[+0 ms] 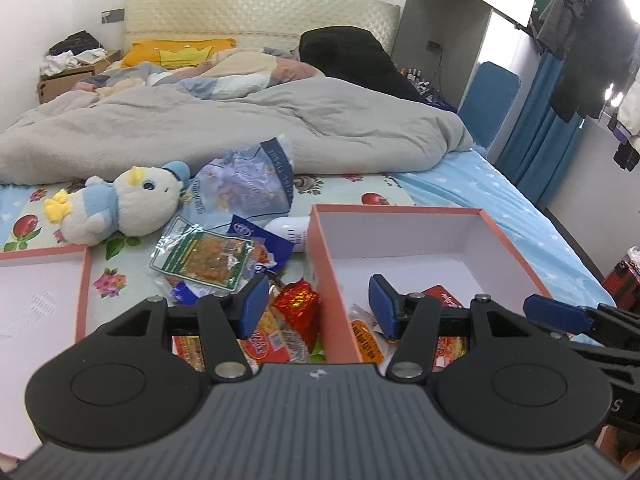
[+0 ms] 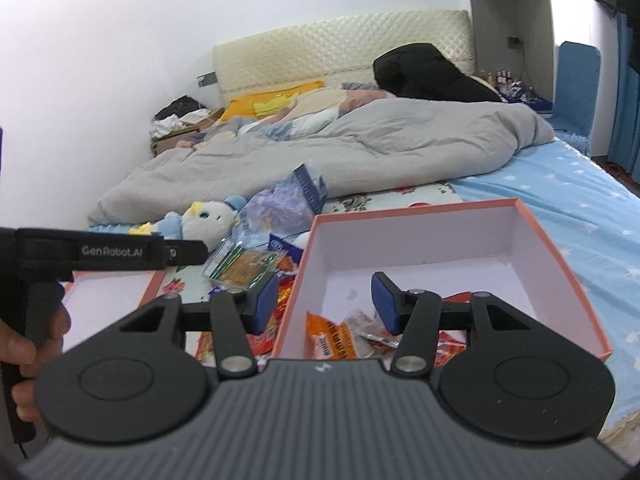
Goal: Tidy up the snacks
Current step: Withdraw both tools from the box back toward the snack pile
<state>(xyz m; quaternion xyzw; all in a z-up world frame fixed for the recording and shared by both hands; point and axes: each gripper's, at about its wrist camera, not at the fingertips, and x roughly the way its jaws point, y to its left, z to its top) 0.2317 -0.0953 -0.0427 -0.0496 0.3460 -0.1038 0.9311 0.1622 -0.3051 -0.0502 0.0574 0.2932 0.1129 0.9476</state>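
An orange-pink box (image 1: 400, 212) (image 2: 420, 208) with a white inside lies on the bed. In it are an orange packet (image 1: 366, 340) (image 2: 330, 340) and red packets (image 1: 444, 298). Left of the box, loose snacks are piled: a clear green-edged packet (image 1: 204, 256) (image 2: 240, 266), a blue packet (image 1: 264, 244) and a red foil packet (image 1: 296, 304). My left gripper (image 1: 319, 306) is open and straddles the box's left wall without touching it. My right gripper (image 2: 326, 303) is open too, over the same wall, holding nothing. Its blue fingertip (image 1: 560, 316) shows at the right of the left wrist view.
A second shallow orange-edged tray (image 1: 84, 280) (image 2: 156, 280) lies to the left. Behind the snacks are a plush toy (image 1: 132, 204), a tissue pack (image 1: 244, 184) and a white bottle (image 1: 288, 228). A grey duvet (image 1: 240, 128) covers the far bed. A hand (image 2: 24, 344) holds the left gripper's handle.
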